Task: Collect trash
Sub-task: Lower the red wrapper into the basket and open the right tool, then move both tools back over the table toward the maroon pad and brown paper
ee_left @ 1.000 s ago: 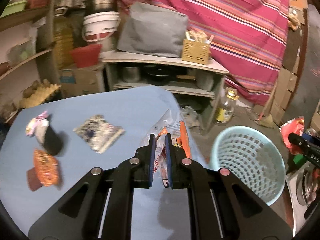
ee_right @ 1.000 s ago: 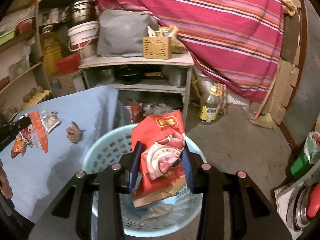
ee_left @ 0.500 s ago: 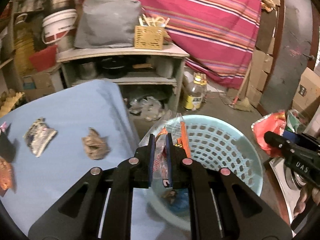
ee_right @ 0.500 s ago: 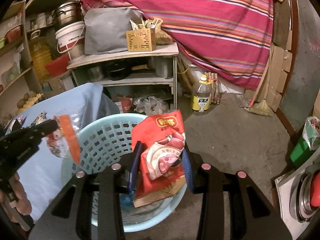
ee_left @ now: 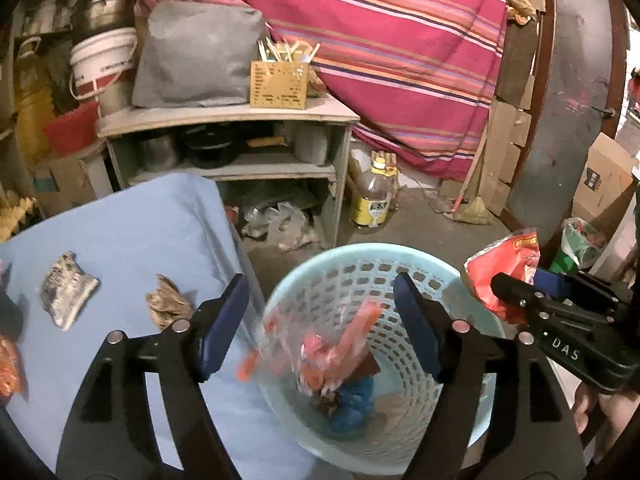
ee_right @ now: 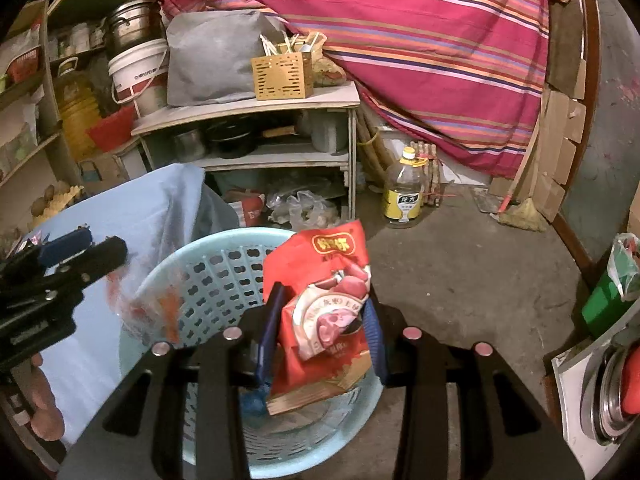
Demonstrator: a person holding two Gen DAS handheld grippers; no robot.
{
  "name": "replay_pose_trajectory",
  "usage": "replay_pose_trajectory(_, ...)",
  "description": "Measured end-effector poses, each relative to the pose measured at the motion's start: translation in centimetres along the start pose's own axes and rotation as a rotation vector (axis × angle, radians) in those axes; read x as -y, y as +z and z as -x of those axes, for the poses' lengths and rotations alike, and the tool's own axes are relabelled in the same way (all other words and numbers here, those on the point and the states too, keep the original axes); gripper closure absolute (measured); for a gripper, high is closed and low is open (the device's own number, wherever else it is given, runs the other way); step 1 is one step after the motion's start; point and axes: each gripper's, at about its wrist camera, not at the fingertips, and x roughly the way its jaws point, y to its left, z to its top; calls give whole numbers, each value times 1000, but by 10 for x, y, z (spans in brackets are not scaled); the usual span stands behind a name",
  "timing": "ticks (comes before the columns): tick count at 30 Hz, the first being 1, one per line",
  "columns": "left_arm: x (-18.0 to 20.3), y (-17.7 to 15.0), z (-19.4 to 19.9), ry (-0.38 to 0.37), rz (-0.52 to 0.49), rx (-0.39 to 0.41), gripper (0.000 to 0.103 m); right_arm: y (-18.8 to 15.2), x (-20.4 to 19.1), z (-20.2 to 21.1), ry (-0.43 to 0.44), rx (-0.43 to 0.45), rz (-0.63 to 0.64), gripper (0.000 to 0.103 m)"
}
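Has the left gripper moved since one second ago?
Yes. The left gripper went from above the blue table rightward to over the basket, its fingers opening.

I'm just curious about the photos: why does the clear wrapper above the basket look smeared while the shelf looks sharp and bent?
Left wrist view: the clear wrapper is blurred because it is dropping from the opening left tongs into the basket. Right wrist view: same smear; the red packet looks crisp. Both views: the fisheye lens curves the shelf.
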Motion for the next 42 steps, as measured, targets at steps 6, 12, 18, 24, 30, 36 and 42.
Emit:
replay_pose_trajectory(6, -17, 1, 22, 32, 12, 42, 9, 0, -9, -3, 8, -2, 0, 64)
replay_pose_trajectory(12, -55, -2, 44, 98, 47, 69, 5, 2, -28, -14, 30, -12, 3, 64)
replay_pose_trajectory(18, -104, -12, 62, 174, 101, 68, 5, -1, -49, -31, 34, -42, 9, 62)
replay_pose_trajectory(24, -158, -24, 77, 240, 173, 63, 5, -8, -74, -45, 47, -68, 10, 30)
replay_pose_trajectory(30, -203, -36, 96, 295, 207, 67, 5, -8, -102, -45, -9, -64, 67, 18)
replay_pose_trajectory(36, -242, -52, 113, 333, 239, 65, 5, -1, -119, -32, -26, -26, 44, 16)
replay_pose_trajectory(42, -273, -72, 127, 370, 249, 52, 5, 1, -156, -14, -21, 35, 81, 16)
